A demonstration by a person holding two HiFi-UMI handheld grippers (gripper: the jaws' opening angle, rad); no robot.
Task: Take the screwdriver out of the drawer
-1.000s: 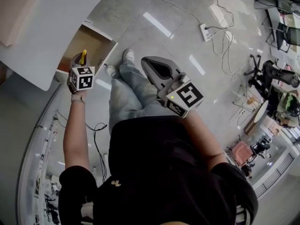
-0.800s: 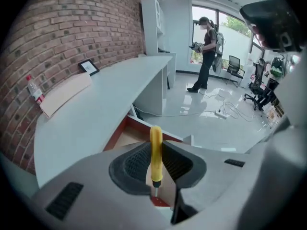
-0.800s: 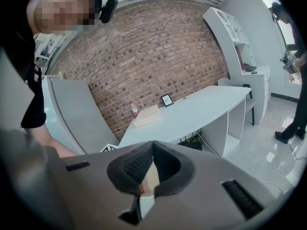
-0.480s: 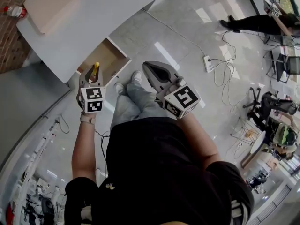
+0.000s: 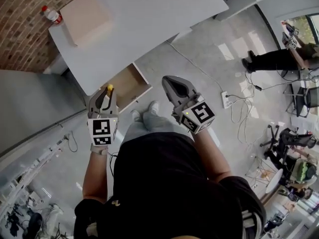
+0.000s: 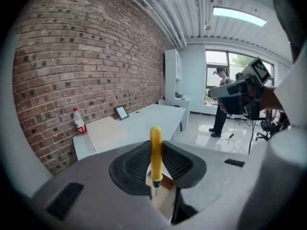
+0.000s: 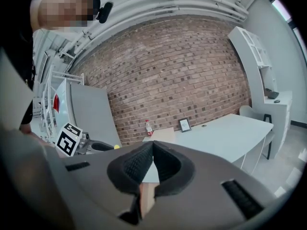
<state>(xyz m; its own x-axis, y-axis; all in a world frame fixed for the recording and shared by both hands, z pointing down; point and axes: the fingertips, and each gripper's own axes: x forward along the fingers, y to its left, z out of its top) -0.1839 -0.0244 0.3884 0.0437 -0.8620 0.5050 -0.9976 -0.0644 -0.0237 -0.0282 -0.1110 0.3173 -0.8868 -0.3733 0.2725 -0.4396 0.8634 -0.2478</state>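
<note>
1. The left tongs (image 6: pixel 156 166) are clenched on the screwdriver (image 6: pixel 156 150). Its yellow handle stands upright between the ribbed pads, and the metal shaft points down into the gap.
2. In the head view, the left tongs sit left of centre. The handle's yellow tip pokes out past them, at the left corner of the open drawer (image 5: pixel 128 81).
3. The right tongs (image 7: pixel 152 147) are clenched on nothing, with their pads meeting at the tips. In the head view they sit just right of centre, well apart from the left tongs and beside the drawer's right end.
4. The drawer juts out from under the near edge of the white desk (image 5: pixel 149 19), which fills the upper middle of the frame. The drawer's brown inside is in view.
5. On the desk's upper-left part lies a tan board (image 5: pixel 84 16). A bottle (image 5: pixel 51 15) with a red cap and label stands beside it, close to the brick wall (image 5: pixel 20 24).
6. In the left gripper view, a small picture frame (image 6: pixel 121 112) stands on the desk past the board.
7. A power strip (image 5: pixel 230 99) lies on the pale floor (image 5: pixel 199 49), right of centre.
</note>
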